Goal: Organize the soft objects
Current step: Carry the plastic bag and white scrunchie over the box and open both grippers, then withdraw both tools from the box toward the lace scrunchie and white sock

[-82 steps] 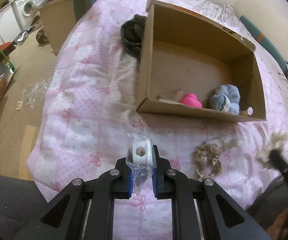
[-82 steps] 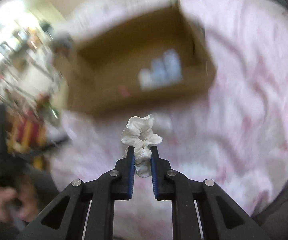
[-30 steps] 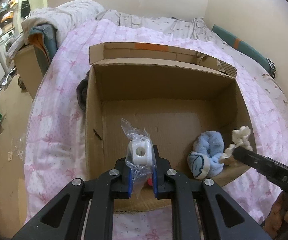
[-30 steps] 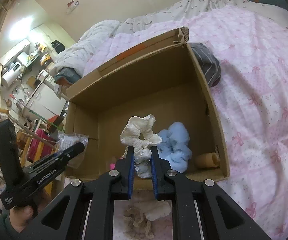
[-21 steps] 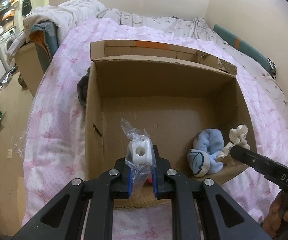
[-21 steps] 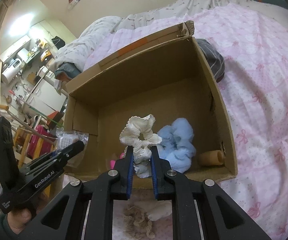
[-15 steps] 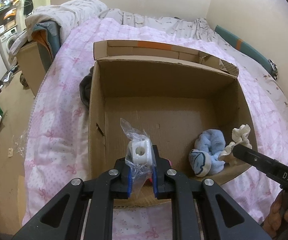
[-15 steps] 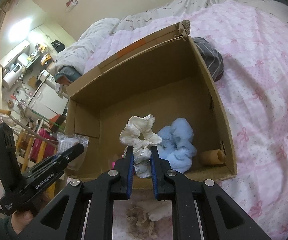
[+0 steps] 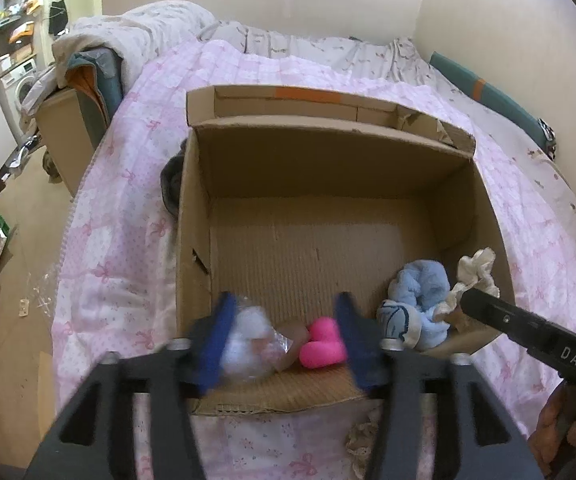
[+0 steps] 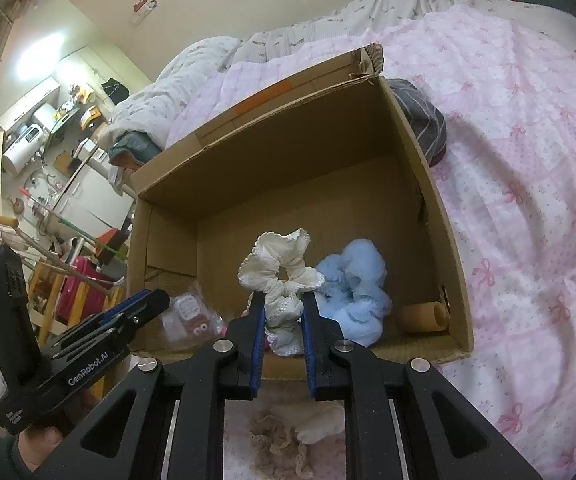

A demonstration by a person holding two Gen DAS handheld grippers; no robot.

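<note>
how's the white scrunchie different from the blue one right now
The white scrunchie is cream and pinched in the right tool, held above the box; the blue scrunchie is pale blue, fluffier and lies loose on the cardboard box floor. Both are ruffled fabric hair ties.

A bed with a pink quilt (image 9: 128, 208) carries 1 open cardboard box (image 9: 192, 240), a dark striped garment (image 10: 423, 120) beside it, and 2 scrunchies (image 10: 288, 436) in front.
</note>
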